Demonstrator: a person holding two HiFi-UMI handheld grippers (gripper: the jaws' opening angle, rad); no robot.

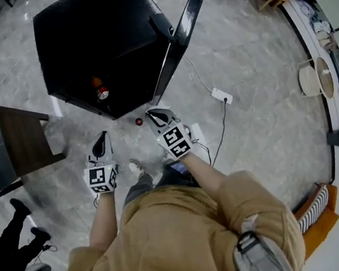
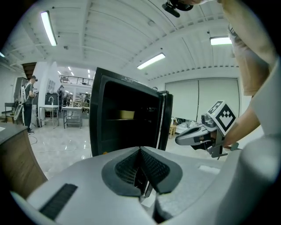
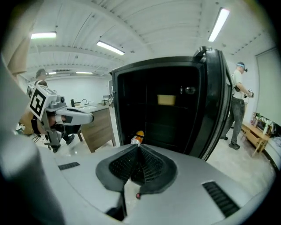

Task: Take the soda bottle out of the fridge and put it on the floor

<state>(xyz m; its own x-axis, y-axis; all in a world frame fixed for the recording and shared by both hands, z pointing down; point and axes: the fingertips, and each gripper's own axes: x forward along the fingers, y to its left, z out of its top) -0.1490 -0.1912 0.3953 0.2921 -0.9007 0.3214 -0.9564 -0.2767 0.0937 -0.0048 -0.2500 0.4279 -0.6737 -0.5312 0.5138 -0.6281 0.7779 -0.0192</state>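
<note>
Head view: your left hand-held gripper (image 1: 101, 143) and right hand-held gripper (image 1: 157, 116) hover before the open fridge (image 1: 96, 36); soda bottle (image 1: 100, 91) sits low inside the fridge, dim | Left gripper view: jaws together, empty; fridge interior mostly dark | Right gripper view: jaws closed on nothing, hiding the bottle's lower part.

The person holds one gripper in each hand, out in front of the body. The left gripper (image 1: 101, 141) is on the left side, nearer to the body. Its jaws are pressed together, and nothing is between them. The right gripper (image 1: 153, 113) reaches farther out. Its jaws are together too, and they are empty. Both grippers point forward and a bit down. The left arm (image 1: 104, 215) and the right arm (image 1: 202, 169) are bare below the elbows.
</note>
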